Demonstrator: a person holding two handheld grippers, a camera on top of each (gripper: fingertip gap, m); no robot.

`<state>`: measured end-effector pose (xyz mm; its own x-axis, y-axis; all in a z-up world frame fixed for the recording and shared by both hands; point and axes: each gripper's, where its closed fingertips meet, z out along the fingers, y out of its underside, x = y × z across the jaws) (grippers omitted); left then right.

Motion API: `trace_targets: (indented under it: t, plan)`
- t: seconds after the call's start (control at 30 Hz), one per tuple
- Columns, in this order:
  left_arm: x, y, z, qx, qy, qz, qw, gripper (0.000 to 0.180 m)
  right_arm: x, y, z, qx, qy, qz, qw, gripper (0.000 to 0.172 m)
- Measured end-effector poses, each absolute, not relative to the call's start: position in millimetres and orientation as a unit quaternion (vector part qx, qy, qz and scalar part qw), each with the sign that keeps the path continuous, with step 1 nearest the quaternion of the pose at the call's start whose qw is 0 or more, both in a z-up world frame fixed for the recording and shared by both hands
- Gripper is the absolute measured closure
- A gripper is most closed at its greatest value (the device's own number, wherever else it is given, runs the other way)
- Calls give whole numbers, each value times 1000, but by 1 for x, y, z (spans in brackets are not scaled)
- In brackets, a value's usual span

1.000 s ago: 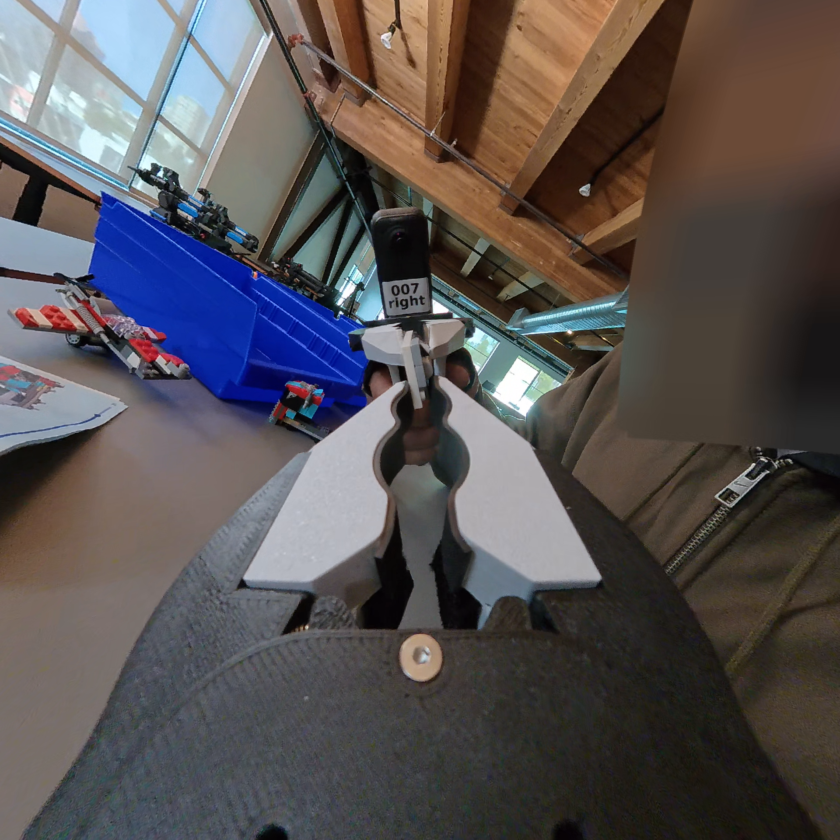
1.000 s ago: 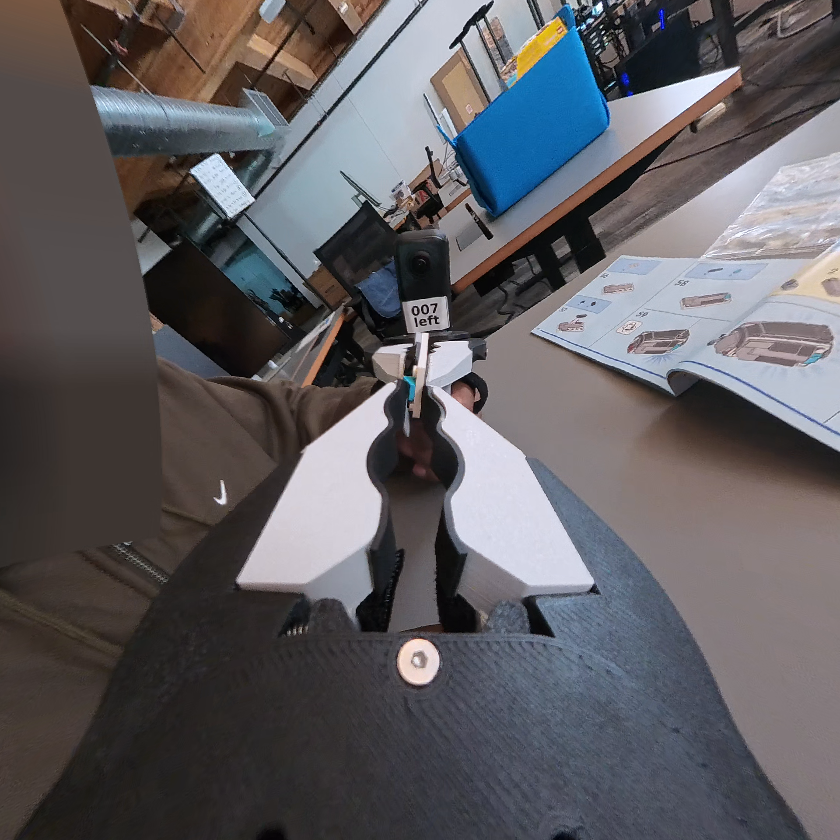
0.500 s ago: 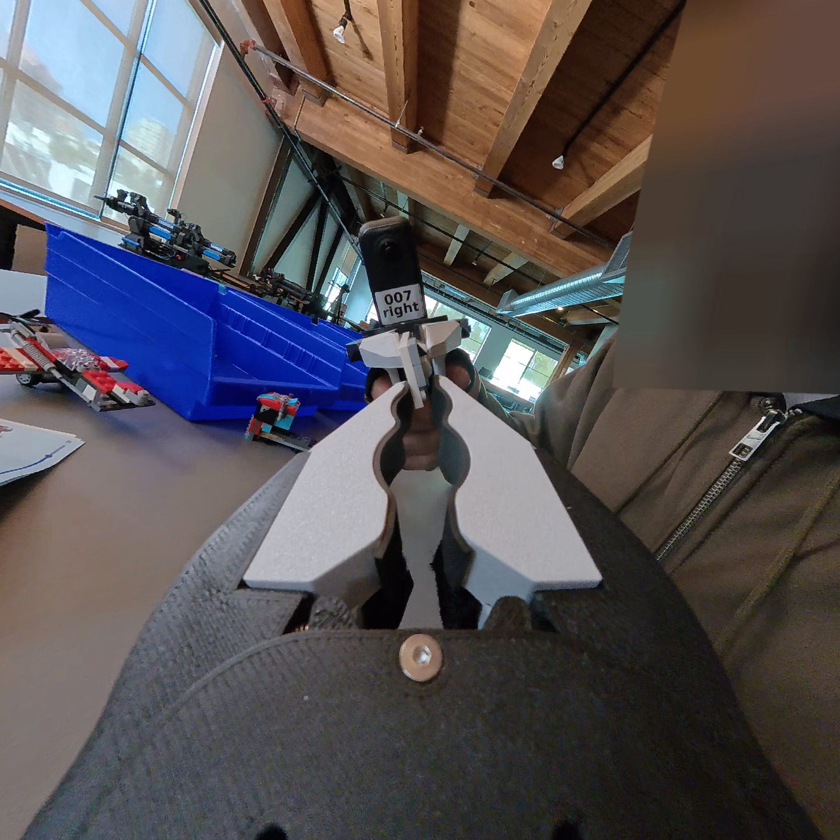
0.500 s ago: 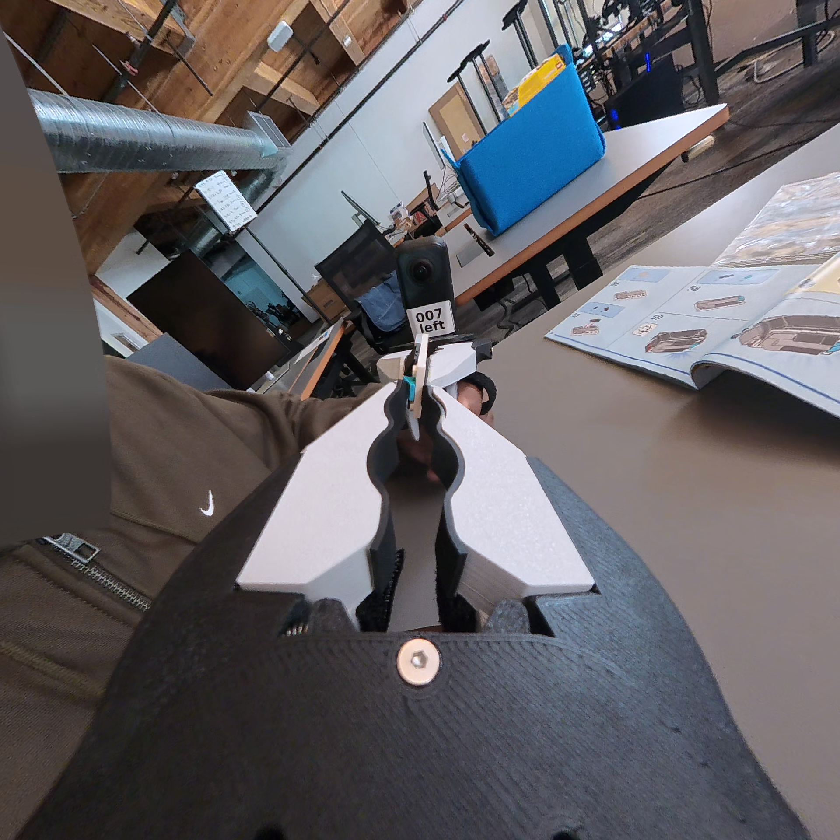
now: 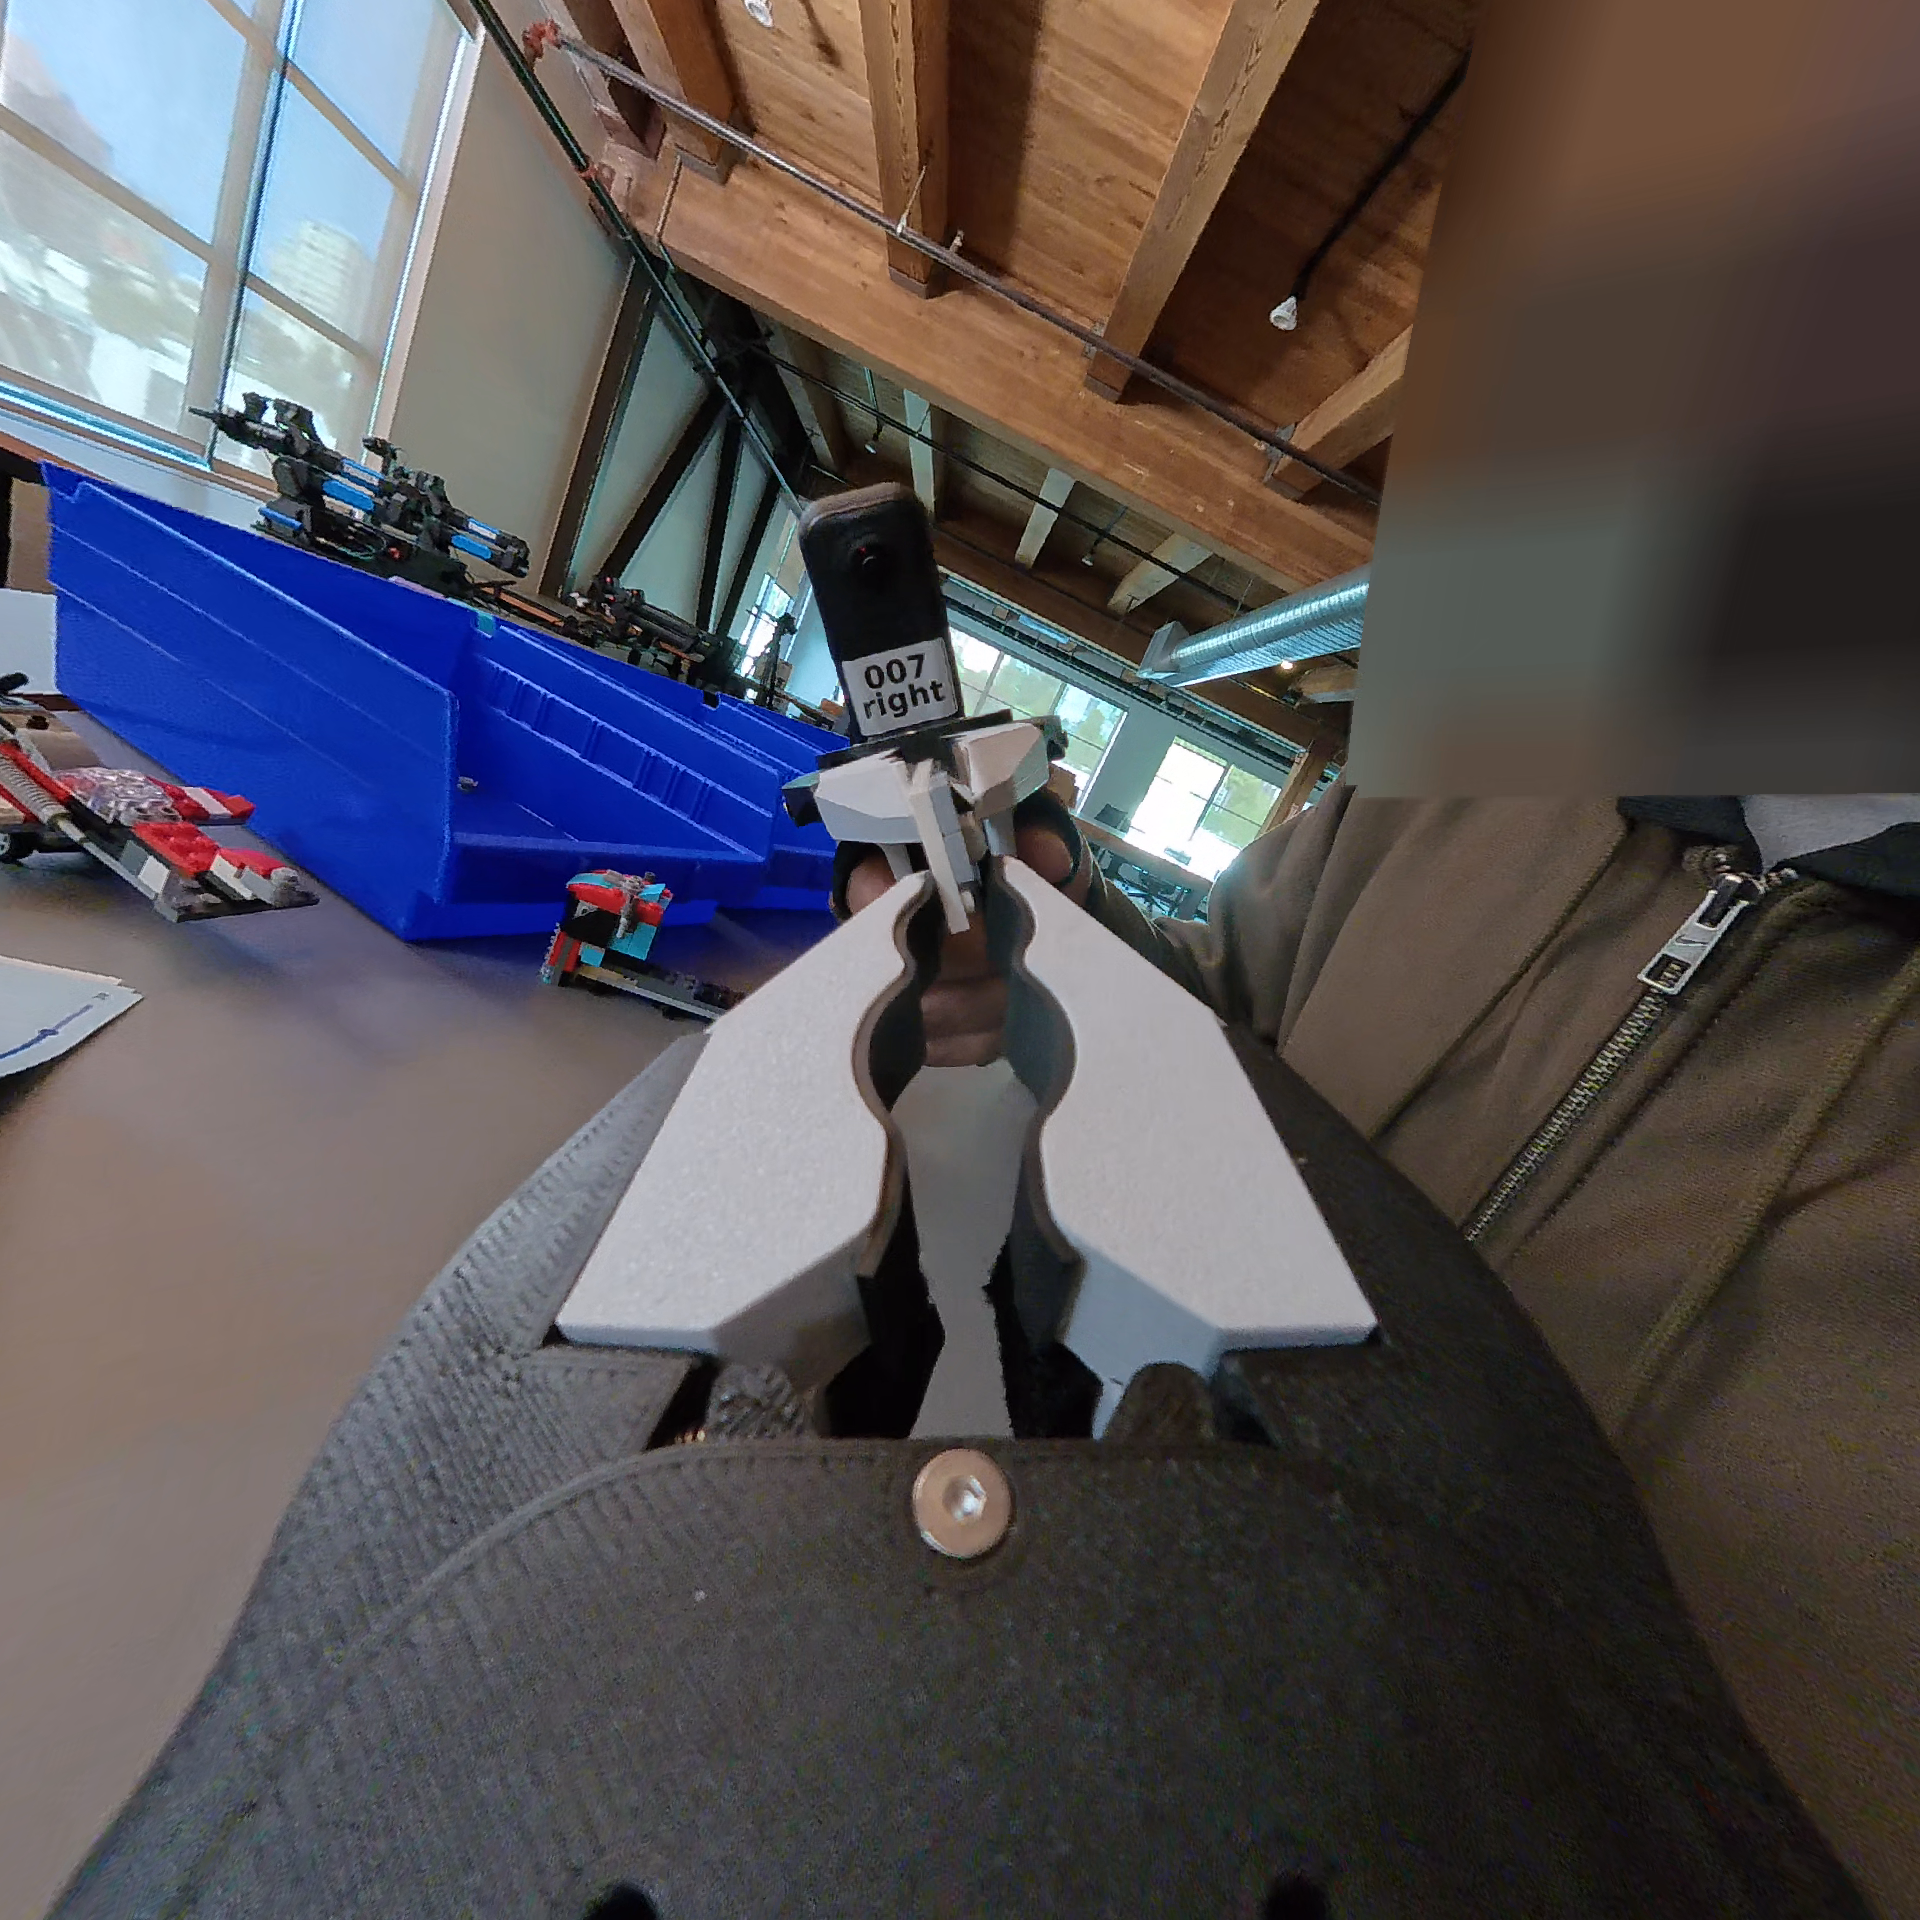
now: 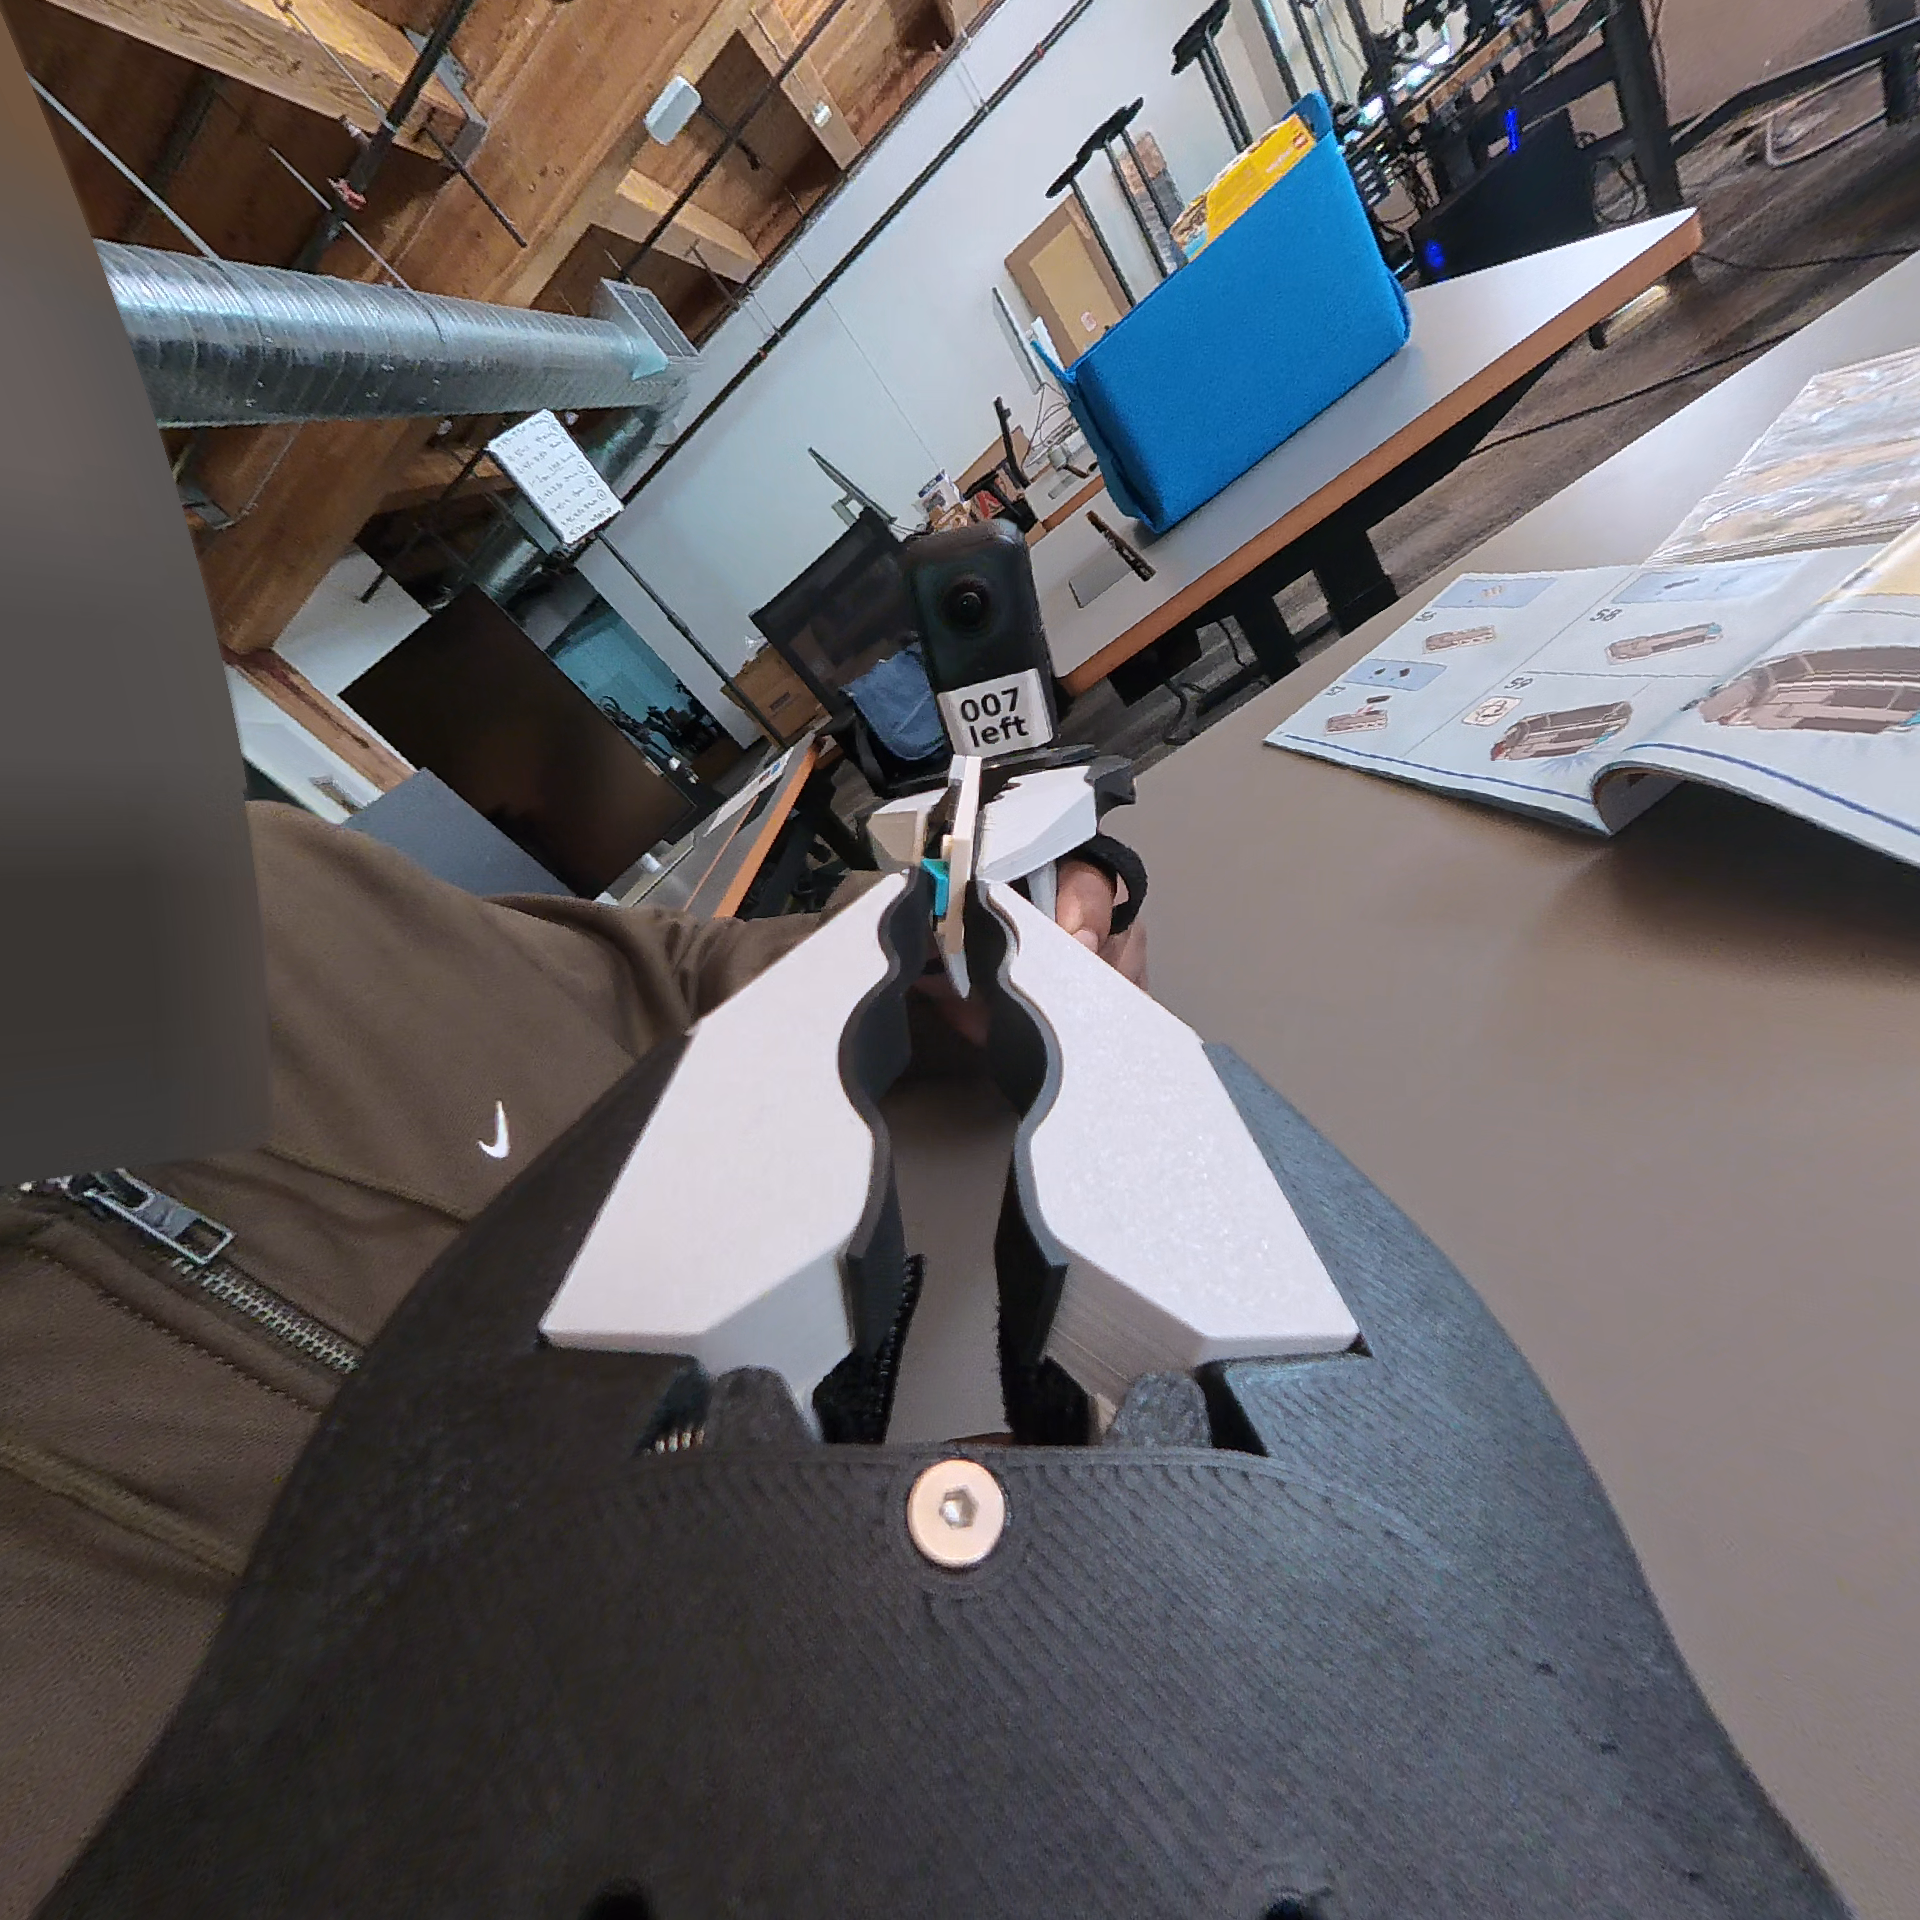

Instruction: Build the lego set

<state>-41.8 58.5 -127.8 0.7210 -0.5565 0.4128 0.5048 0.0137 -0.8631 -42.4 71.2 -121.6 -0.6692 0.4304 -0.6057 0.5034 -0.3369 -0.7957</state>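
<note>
Little had changed over the last second. The left gripper (image 5: 961, 894) and the right gripper (image 6: 951, 914) stayed nose to nose above the brown table (image 6: 1455, 1143), and only the pair together had swung a little, so the room slid sideways behind them. Neither jaw had widened. Each was nipped in close on one end of the same small white-and-grey brick piece with a teal block (image 5: 935, 842). The piece bridged the two sets of fingertips, in the air in front of the person's olive zip jacket (image 5: 1558, 1039). With the grip unaltered at both ends, it looked to me like a hold being kept, not a release.

A long blue plastic bin (image 5: 312, 707) stood on the table beyond the left gripper. From that low angle I could not tell what it held. Just in front of it sat a small red, teal and black brick build (image 5: 613, 925), and farther off a flat red-and-grey brick model (image 5: 156, 842). On another table a blue fabric box (image 6: 1247, 312) had a yellow carton (image 6: 1247, 177) sticking out of its top. An open illustrated booklet (image 6: 1610, 707) lay well apart from the grippers.
</note>
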Motion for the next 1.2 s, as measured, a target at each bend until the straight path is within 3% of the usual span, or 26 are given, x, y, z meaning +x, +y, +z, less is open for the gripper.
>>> trace_targets:
  t: [0.17, 0.27, 0.5, 0.77, 0.97, 1.2]
  plan:
    - [-44, 69, -133, -598, 12, -383, 704, 173, -43, 81, -126, 407, 585, -702, -16, 163]
    - [-46, 75, -133, -598, 8, -384, 703, 173, -45, 90, -129, 416, 595, -687, -43, 138]
    - [-55, 81, -133, -592, -13, -379, 711, 173, -40, 107, -124, 412, 598, -683, -80, 122]
    - [-54, 87, -135, -604, -14, -346, 718, 173, -34, 134, -114, 416, 599, -658, -187, 106]
    - [-48, 94, -138, -615, -26, -320, 721, 173, -16, 167, -105, 425, 603, -621, -265, 107]
    - [-19, 108, -150, -647, -51, -320, 690, 173, 33, 230, -127, 479, 598, -551, -332, 138]
